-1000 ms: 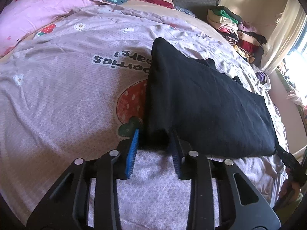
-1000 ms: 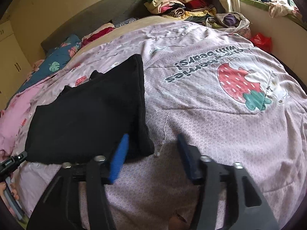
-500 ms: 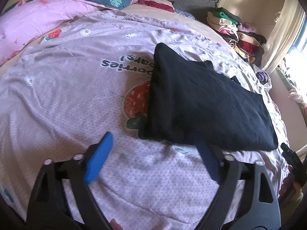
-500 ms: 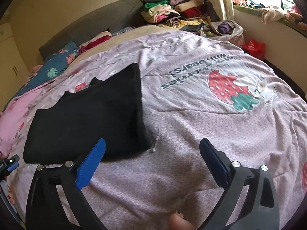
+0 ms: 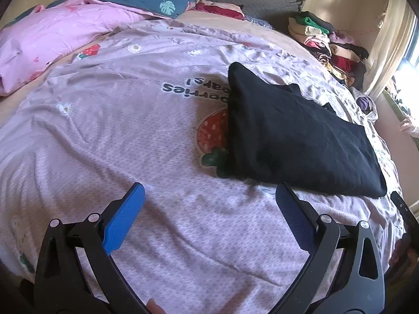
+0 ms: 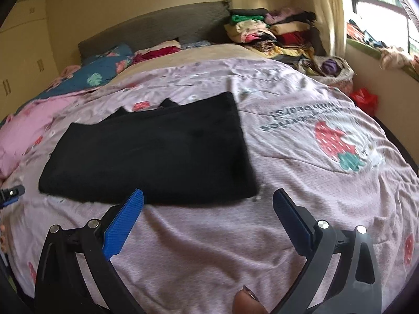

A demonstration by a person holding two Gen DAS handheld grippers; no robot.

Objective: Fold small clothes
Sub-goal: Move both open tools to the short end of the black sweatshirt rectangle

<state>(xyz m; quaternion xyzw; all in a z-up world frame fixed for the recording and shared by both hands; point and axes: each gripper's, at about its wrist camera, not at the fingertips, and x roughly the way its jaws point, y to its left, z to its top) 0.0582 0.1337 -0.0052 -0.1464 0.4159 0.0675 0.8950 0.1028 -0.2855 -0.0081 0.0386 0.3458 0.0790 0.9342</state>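
Note:
A folded black garment [image 5: 296, 136] lies flat on the lilac strawberry-print duvet [image 5: 131, 136]; it also shows in the right wrist view [image 6: 154, 151]. My left gripper [image 5: 209, 196] is open and empty, above the duvet just short of the garment's near left corner. My right gripper [image 6: 208, 201] is open and empty, just short of the garment's near edge, towards its right corner. The other gripper's tip shows at the left edge of the right wrist view [image 6: 10, 193].
A pile of folded clothes [image 6: 272, 34] sits at the bed's far right corner by the curtain. A pink quilt [image 5: 52, 39] and blue leaf-print pillow [image 5: 157, 0] lie at the head. A red bag [image 6: 365, 100] is beside the bed, under a windowsill.
Both grippers opened and let go of the garment's near corners, then drew back and lifted. The garment now lies flat on the duvet.

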